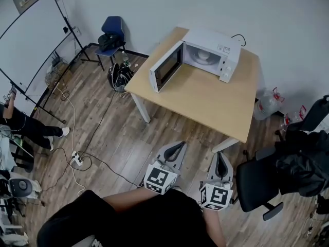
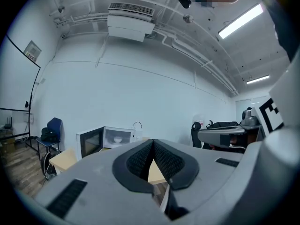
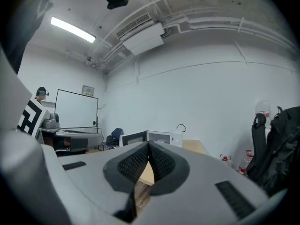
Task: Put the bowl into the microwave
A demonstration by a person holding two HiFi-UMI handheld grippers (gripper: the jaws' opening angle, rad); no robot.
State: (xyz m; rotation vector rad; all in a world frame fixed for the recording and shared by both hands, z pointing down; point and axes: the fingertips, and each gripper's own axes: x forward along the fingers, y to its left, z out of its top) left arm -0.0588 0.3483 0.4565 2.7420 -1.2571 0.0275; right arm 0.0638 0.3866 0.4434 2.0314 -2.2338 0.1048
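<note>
A white microwave stands at the far end of the light wooden table, its door swung open to the left. A white bowl sits inside the cavity, and also shows as the bowl in the left gripper view. My left gripper and right gripper hang side by side over the floor, short of the table's near edge. Both are shut with nothing between the pads. The left gripper and the right gripper each point towards the microwave.
A black office chair with dark bags stands at my right. A blue chair, a backpack and a whiteboard are at the left. Cables and a power strip lie on the wooden floor. A person sits far left.
</note>
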